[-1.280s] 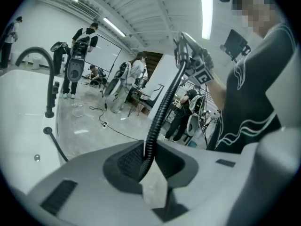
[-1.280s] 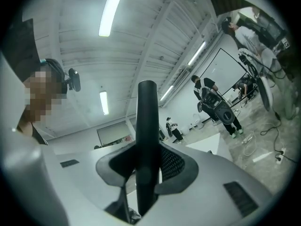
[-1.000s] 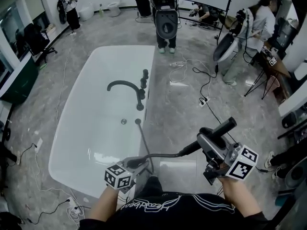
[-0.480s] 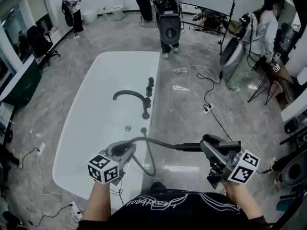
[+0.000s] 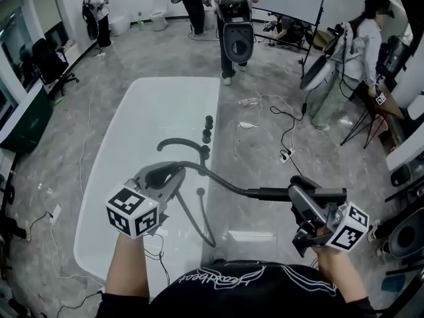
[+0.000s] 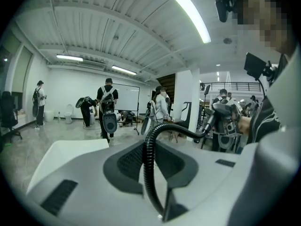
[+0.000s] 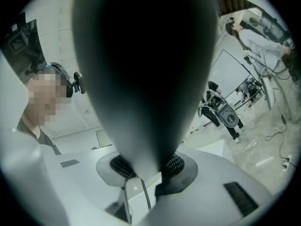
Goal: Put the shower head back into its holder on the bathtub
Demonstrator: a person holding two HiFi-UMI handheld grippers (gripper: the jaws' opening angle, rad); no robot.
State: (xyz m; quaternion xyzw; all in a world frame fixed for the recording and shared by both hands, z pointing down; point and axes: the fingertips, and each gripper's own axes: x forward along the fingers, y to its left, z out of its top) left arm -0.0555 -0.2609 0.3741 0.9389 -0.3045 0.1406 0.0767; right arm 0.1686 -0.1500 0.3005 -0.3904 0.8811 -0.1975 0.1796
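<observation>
Grey marble floor, with one white bathtub on my left and one black faucet at its right rim. Of my two tongs, the left gripper is clamped on the single black hose above the tub. The hose arcs in front of the faucet to the right gripper, which is closed around the one shower head, held over the floor clear of the rim. At least four people stand beyond.

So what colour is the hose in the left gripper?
Black, with a ribbed surface; the left gripper view shows the hose best.
</observation>
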